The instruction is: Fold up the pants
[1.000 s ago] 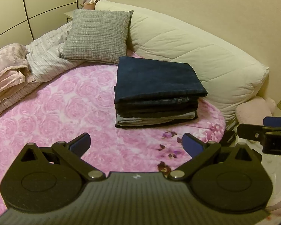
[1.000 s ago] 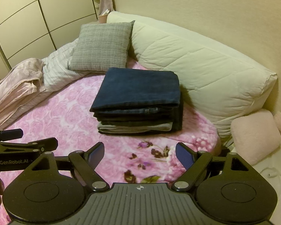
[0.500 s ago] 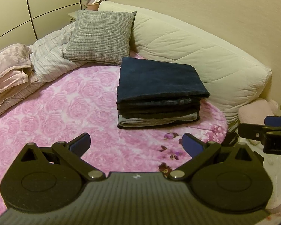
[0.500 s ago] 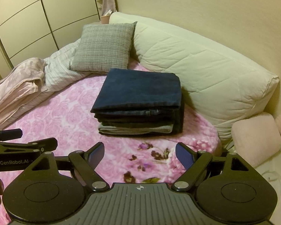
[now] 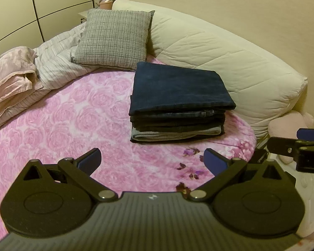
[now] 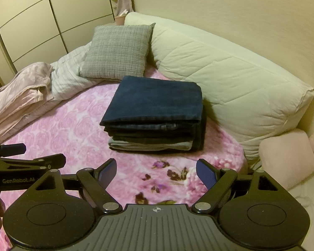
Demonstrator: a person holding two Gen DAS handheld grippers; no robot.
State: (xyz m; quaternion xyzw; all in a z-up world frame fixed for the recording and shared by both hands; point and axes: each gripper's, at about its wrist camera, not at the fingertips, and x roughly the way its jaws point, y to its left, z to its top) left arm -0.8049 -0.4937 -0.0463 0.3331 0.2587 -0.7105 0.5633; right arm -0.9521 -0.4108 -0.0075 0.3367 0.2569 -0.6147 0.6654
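A neat stack of folded pants (image 5: 178, 102) (image 6: 155, 113) rests on the pink rose-patterned bedspread (image 5: 62, 125) (image 6: 58, 133); dark blue denim lies on top, with darker and grey pairs beneath. My left gripper (image 5: 152, 161) is open and holds nothing, hovering over the bedspread short of the stack. My right gripper (image 6: 157, 171) is likewise open and holds nothing, a little nearer than the stack. Each gripper shows at the edge of the other's view: the right one (image 5: 299, 148) and the left one (image 6: 21, 159).
A grey checked cushion (image 5: 113, 39) leans behind the stack. A long cream quilted bolster (image 5: 230, 62) runs along the wall. A striped duvet (image 5: 54, 67) and a pink blanket (image 5: 8, 77) are bunched at left. A pink plush cushion (image 6: 286, 161) sits off the bed's right edge.
Both views have drifted slightly, so the stack and pillows sit a touch further right and lower. Both grippers stay open with nothing in them.
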